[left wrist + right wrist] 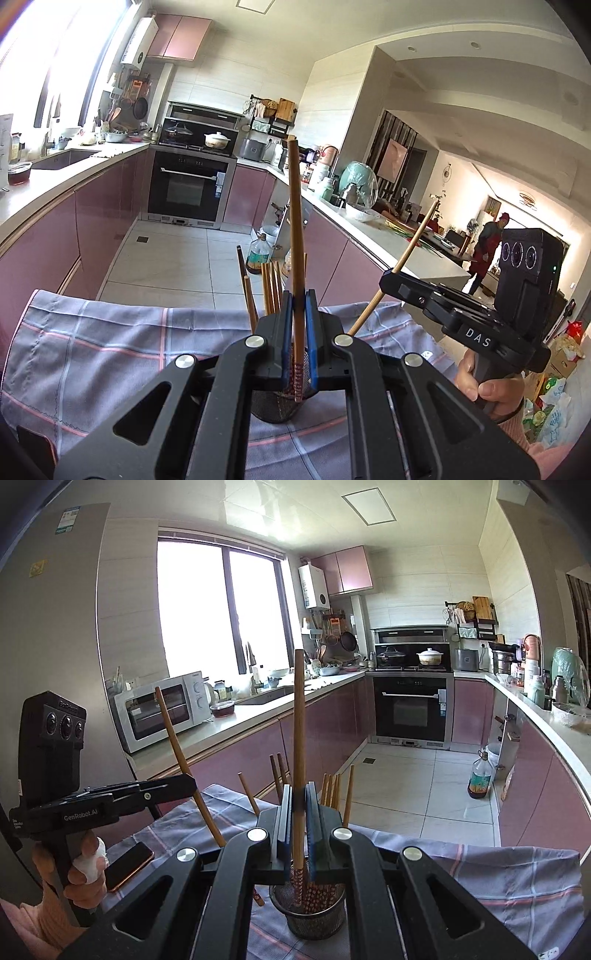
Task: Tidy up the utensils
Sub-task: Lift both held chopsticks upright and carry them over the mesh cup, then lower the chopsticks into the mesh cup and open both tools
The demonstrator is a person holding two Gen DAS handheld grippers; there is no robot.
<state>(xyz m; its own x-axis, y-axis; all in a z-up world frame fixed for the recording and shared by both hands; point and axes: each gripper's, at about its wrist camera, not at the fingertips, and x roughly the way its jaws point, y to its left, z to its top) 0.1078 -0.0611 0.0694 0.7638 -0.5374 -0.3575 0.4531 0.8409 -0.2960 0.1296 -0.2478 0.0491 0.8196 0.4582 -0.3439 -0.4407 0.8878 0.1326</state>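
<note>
A black mesh holder (275,411) (308,917) stands on a checked grey cloth (110,350) (480,871) with several wooden chopsticks (269,291) (334,790) upright in it. My left gripper (298,295) (190,781) is shut on one chopstick (294,221) (177,738), whose red patterned lower end hangs at the holder's mouth. My right gripper (298,794) (388,280) is shut on another chopstick (299,720) (410,251), its patterned end down among those in the holder. Both grippers hover side by side just above the holder.
A phone (127,864) lies on the cloth at the left, by the hand (85,878) on the left gripper. Pink cabinets and counters (55,192) run round the kitchen. An oil bottle (480,779) stands on the floor. A person (487,251) stands far off at the right.
</note>
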